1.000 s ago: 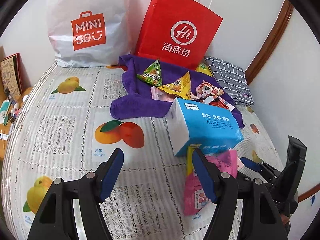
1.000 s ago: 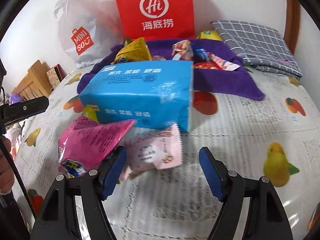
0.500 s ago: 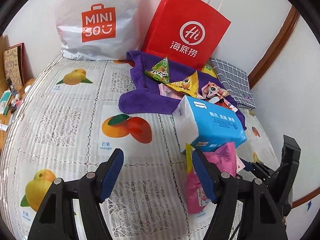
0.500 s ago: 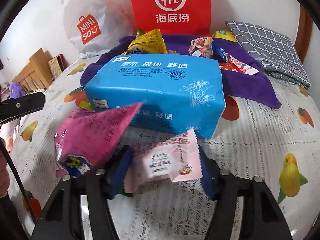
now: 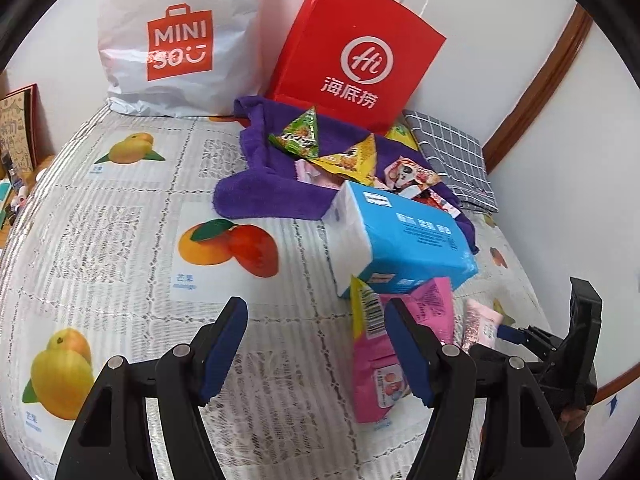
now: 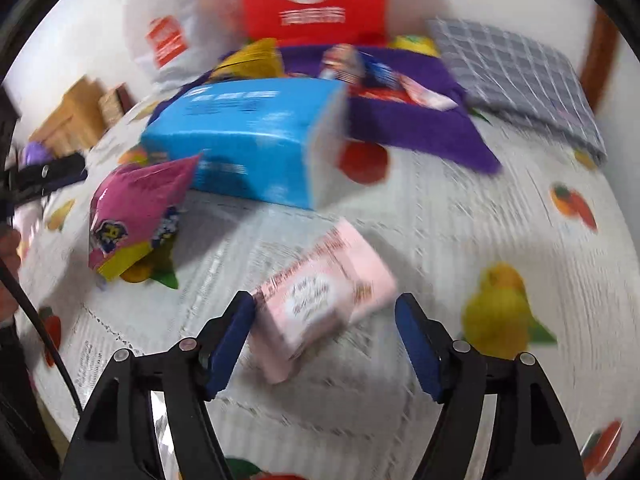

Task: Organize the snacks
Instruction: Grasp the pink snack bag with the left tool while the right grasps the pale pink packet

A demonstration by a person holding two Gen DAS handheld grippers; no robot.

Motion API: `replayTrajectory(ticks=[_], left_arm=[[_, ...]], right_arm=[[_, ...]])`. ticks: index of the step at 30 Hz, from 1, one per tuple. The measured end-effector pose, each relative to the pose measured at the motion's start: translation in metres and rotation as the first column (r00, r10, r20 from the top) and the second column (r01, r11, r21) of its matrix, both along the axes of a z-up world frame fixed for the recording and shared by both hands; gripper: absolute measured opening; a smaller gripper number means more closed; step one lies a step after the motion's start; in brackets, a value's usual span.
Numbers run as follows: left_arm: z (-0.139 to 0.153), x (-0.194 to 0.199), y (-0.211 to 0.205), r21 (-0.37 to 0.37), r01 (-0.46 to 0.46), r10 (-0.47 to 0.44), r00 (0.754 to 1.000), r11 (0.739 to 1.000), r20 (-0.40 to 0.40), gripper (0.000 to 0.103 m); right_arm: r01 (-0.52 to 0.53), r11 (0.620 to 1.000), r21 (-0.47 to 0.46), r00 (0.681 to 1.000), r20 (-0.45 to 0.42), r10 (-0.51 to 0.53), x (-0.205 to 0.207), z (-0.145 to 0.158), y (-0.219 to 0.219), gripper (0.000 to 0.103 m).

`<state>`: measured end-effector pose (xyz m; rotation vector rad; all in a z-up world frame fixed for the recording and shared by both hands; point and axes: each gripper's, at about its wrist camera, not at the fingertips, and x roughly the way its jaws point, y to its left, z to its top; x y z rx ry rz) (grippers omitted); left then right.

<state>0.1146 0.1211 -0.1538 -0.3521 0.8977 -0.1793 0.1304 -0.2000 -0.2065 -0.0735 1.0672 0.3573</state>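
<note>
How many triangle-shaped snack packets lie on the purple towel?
2 in the left wrist view: a green triangular packet toward the towel's back, and a yellow triangular packet touching it, nearer the blue tissue pack. Others may be hidden.

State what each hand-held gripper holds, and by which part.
Left hand-held gripper: nothing, open above the tablecloth. Right hand-held gripper: open around the pale pink snack packet, not clamping it.

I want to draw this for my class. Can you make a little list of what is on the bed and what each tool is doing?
Surface: fruit-print cover
Bags: white bag, red bag
Purple towel: snack packets lie on it
Blue tissue pack: near the pink snack bag
Left tool: open, holding nothing
Right tool: open, pale pink packet between its fingers
</note>
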Motion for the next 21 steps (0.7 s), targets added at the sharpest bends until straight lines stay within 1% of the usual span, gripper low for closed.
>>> replayTrajectory(ticks=[4,8,10,12,14,15,17,18,20,21], left_arm=[[0.001,-0.002,-0.006,0.001,0.016,-0.016,1.0,1.0,0.008,0.069],[0.002,-0.003,-0.007,-0.009,0.019,-0.019,1.0,1.0,0.01,0.069],[0.002,-0.005,-0.007,-0.013,0.021,-0.021,1.0,1.0,0.009,0.069],[0.001,-0.006,-0.007,-0.016,0.021,-0.021,1.0,1.0,0.007,0.069],[0.0,-0.007,-0.007,-0.016,0.021,-0.021,1.0,1.0,0.004,0.069],[0.0,-0.008,-0.007,-0.015,0.022,-0.022,1.0,1.0,0.003,0.069],[-0.001,-0.009,-0.01,-0.014,0.029,-0.029,1.0,0.999,0.002,0.069],[-0.001,-0.01,-0.012,-0.013,0.034,-0.034,0.999,0.999,0.001,0.069],[-0.002,-0.01,-0.017,-0.008,0.047,-0.047,0.999,0.999,-0.001,0.069],[-0.003,-0.009,-0.02,-0.008,0.056,-0.056,0.998,0.998,-0.002,0.069]], right_arm=[[0.062,0.997,0.039,0.998,0.005,-0.062,-0.01,0.003,-0.006,0.073],[0.083,0.996,0.038,0.996,0.02,-0.084,-0.007,0.001,0.003,0.073],[0.116,0.993,0.038,0.993,0.03,-0.117,-0.001,-0.002,0.008,0.073],[0.143,0.99,0.018,0.989,0.044,-0.144,0.005,-0.005,0.015,0.073],[0.148,0.988,-0.045,0.987,0.065,-0.145,0.007,-0.008,0.025,0.073],[0.147,0.986,-0.084,0.987,0.084,-0.14,0.007,-0.009,0.031,0.071],[0.14,0.988,-0.07,0.985,0.109,-0.132,0.004,-0.009,0.033,0.058],[0.131,0.989,-0.071,0.986,0.117,-0.122,0.003,-0.009,0.034,0.056],[0.125,0.99,-0.065,0.986,0.12,-0.117,0.001,-0.008,0.032,0.048],[0.125,0.99,-0.058,0.986,0.12,-0.117,0.002,-0.008,0.03,0.046]])
